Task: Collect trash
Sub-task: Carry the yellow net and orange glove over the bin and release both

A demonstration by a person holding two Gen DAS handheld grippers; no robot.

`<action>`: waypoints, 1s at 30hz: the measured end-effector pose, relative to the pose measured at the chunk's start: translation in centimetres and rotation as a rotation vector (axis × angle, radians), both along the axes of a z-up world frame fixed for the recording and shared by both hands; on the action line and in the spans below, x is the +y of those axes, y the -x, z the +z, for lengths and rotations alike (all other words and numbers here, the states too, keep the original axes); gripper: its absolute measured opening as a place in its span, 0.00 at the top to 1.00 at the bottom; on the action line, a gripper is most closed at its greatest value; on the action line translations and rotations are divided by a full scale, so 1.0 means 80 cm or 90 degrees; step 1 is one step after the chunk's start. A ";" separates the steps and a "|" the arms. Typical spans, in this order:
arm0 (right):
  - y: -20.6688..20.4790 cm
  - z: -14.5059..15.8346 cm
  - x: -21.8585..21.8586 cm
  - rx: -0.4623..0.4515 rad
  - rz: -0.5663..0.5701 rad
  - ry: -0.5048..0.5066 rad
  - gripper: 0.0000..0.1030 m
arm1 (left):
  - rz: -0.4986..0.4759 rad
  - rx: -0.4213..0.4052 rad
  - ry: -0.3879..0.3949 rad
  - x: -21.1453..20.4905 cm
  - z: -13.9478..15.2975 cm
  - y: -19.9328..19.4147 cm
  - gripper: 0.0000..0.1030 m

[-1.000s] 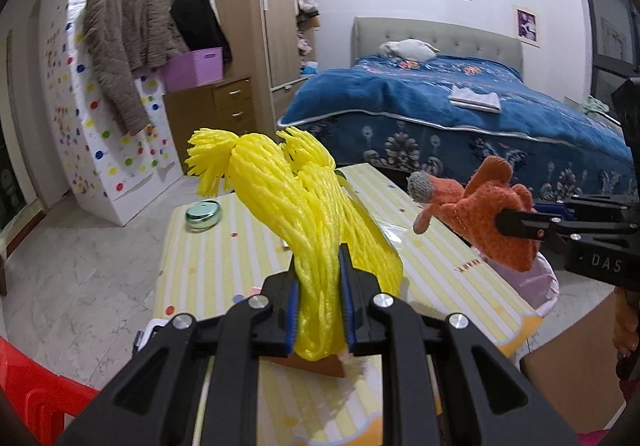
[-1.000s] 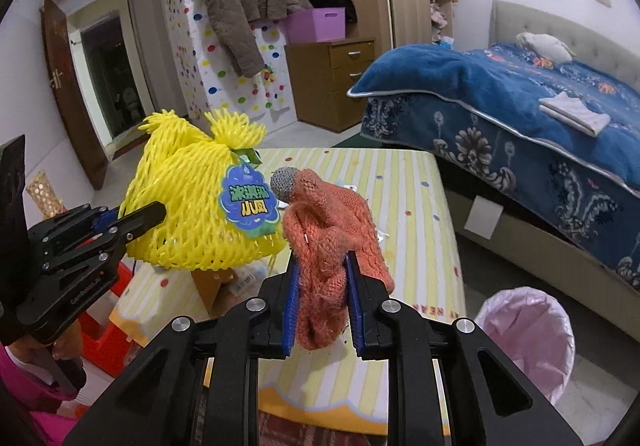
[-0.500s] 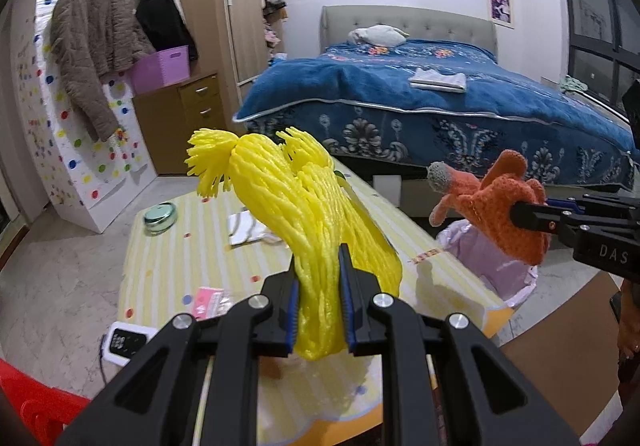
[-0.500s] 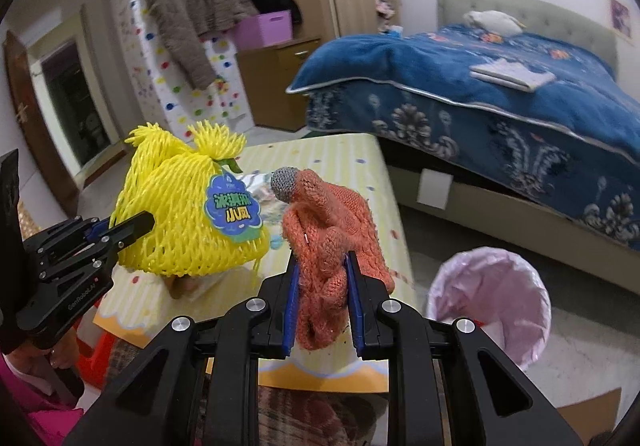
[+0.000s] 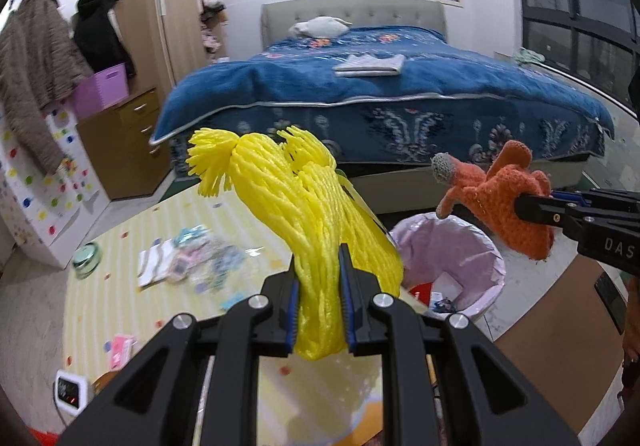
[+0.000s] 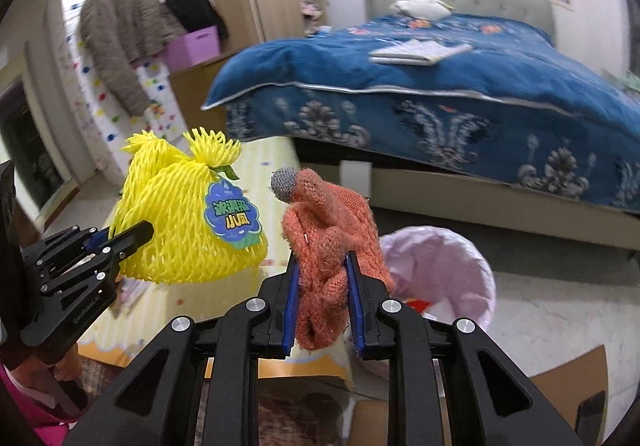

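Fingers of the left gripper [image 5: 319, 282] pinch the lower part of a yellow foam fruit net [image 5: 304, 206], which rises above them with its frayed ends fanned out at the top. In the right wrist view the same net bulges round and carries a blue and green label [image 6: 232, 216] on its side. The right gripper [image 6: 321, 282] is clamped on a crumpled orange knit glove [image 6: 332, 230] with a grey fingertip; in the left view the glove hangs in the air above the near rim of the trash bin.

Below the two grippers lies a tabletop [image 5: 100, 294] with a yellow striped cover. On it sit a scatter of small wrappers and packets [image 5: 188, 266], a round green lid [image 5: 86, 255], a pink item [image 5: 120, 350] and a small white device [image 5: 70, 392] at the near edge.

Just beside the tabletop, on the floor, stands the trash bin [image 5: 452, 246] lined with a pink bag; some rubbish shows inside. Farther back is a bed [image 5: 384, 94] with a blue cover, and to its left a wooden wardrobe [image 5: 132, 6] with coats hanging nearby.
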State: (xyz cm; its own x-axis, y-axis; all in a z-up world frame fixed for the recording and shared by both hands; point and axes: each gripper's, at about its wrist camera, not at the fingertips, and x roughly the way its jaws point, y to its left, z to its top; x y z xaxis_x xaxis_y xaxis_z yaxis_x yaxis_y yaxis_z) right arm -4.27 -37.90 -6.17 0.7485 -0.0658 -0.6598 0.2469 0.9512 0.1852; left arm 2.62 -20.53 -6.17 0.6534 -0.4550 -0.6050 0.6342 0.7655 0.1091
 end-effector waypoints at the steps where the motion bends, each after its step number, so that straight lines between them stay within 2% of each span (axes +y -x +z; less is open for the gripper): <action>1: 0.001 -0.003 -0.005 0.003 -0.007 -0.003 0.79 | -0.009 0.002 -0.002 -0.008 -0.003 -0.001 0.86; 11: -0.007 -0.043 -0.062 0.034 -0.068 -0.027 0.79 | -0.072 0.025 -0.028 -0.097 -0.039 -0.018 0.86; 21: -0.040 -0.088 -0.129 0.064 -0.113 -0.064 0.78 | -0.126 0.040 -0.053 -0.181 -0.076 -0.046 0.84; 24: -0.051 -0.099 -0.148 0.068 -0.114 -0.078 0.75 | -0.127 0.047 -0.046 -0.194 -0.080 -0.057 0.77; 25: -0.056 -0.103 -0.153 0.074 -0.111 -0.087 0.73 | -0.127 0.054 -0.041 -0.197 -0.081 -0.061 0.68; 27: -0.060 -0.109 -0.163 0.080 -0.121 -0.093 0.62 | -0.127 0.061 -0.032 -0.199 -0.080 -0.066 0.54; 30: -0.056 -0.105 -0.169 0.069 -0.133 -0.094 0.55 | -0.118 0.059 -0.025 -0.196 -0.077 -0.069 0.48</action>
State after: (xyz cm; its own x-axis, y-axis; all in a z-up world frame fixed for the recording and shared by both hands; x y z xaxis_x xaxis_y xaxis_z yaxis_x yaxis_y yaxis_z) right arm 0.20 -51.43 -14.55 0.6529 -0.1080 -0.7497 0.4609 0.8421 0.2801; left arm 8.15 -36.22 -12.33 0.5013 -0.5373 -0.6782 0.7723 0.6314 0.0706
